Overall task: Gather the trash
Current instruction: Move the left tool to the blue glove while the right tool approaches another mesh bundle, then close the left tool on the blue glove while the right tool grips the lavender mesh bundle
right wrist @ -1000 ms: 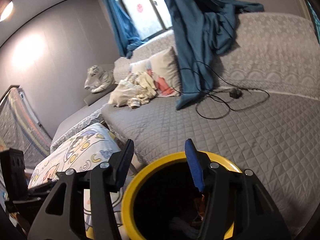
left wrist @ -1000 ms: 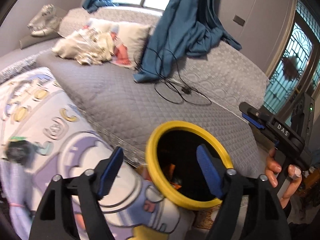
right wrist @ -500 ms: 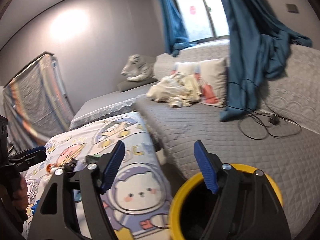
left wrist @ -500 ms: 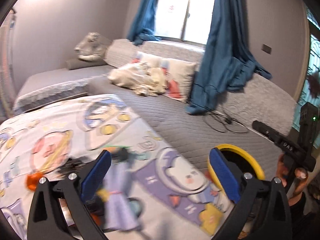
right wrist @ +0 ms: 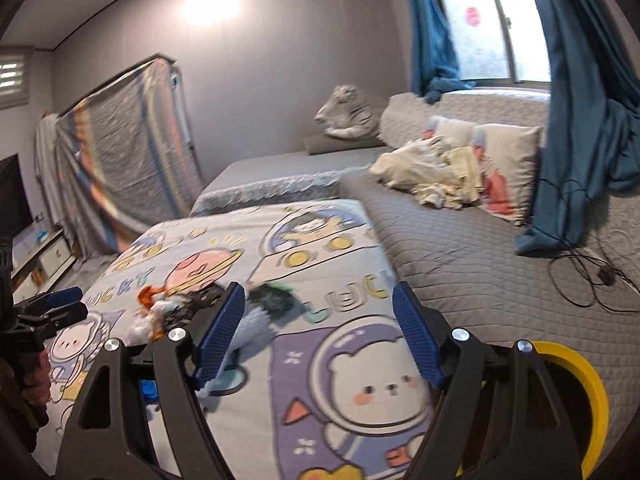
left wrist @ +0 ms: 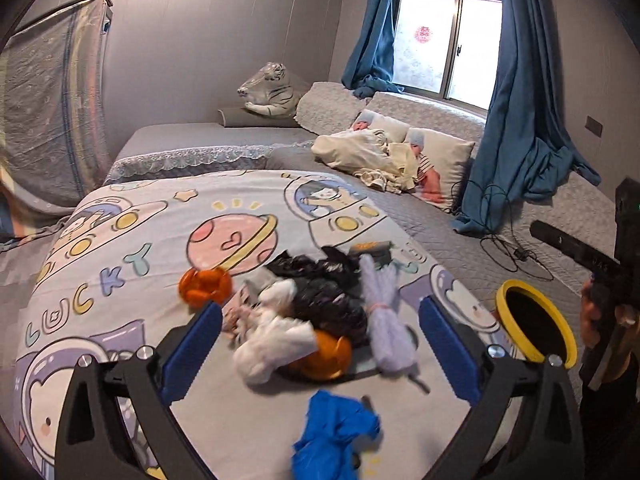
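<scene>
Cartoon bedsheet | trash pile just ahead of left gripper, wide, empty | right gripper just been opening, empty; yellow-rimmed bin beside, apparently floor-level.

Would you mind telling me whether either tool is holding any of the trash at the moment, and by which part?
Nothing is held: the left tool and right tool are both open and empty above the trash pile.
</scene>
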A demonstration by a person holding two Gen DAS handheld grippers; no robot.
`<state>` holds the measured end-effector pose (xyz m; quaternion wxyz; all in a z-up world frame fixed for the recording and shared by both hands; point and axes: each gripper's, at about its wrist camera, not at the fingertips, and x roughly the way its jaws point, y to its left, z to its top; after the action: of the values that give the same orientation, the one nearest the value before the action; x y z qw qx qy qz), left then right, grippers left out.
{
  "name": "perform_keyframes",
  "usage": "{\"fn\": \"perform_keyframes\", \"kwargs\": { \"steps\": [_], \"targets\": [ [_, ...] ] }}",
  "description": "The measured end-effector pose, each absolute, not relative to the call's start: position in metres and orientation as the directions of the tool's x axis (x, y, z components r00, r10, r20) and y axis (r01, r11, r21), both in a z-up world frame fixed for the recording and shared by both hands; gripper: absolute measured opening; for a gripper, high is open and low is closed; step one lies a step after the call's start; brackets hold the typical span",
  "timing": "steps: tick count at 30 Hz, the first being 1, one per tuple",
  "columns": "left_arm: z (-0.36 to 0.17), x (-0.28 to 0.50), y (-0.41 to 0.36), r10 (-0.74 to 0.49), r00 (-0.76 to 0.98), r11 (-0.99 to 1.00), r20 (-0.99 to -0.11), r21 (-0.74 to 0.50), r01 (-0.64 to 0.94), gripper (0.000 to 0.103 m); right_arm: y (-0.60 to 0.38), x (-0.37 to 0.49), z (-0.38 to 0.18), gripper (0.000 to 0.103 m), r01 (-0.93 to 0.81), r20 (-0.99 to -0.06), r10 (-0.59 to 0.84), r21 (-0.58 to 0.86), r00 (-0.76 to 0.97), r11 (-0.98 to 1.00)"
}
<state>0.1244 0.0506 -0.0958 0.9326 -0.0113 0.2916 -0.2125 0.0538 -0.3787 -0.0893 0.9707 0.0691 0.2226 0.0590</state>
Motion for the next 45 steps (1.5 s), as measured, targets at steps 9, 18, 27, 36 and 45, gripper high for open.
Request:
{"fn": "perform_keyframes", "kwargs": {
  "steps": [9,18,27,36,45],
  "targets": [
    [-0.130,0.103,0.062,-0.399,0.709,0.906,-0.582,-0.132,0.402,0.095,-0.313,0.072,-0.116,0.072,-0.198,-0.508,0.234,0.126,0.829,0.972],
    [-0.163,0.099,0.056,-0.414,0.646,0.895,-0.641,-0.157,0.418,0.095,-0.277,0.098,-0.149,0.072,-0.242,-0.604,0.276,0.140,0.747,0.960],
    [-0.180,0.106,0.049,-0.415,0.608,0.892,-0.677,-0.170,0.419,0.095,-0.270,0.146,-0.174,0.066,-0.193,-0.697,0.282,0.206,0.659,0.959],
    [-0.192,0.113,0.051,-0.410,0.587,0.896,-0.698,-0.189,0.401,0.095,-0.263,0.175,-0.192,0.061,-0.149,-0.747,0.275,0.233,0.606,0.961],
    [-0.200,0.123,0.037,-0.403,0.552,0.893,-0.730,-0.182,0.411,0.076,-0.260,0.188,-0.208,0.054,-0.136,-0.773,0.280,0.247,0.570,0.959]
  ]
}}
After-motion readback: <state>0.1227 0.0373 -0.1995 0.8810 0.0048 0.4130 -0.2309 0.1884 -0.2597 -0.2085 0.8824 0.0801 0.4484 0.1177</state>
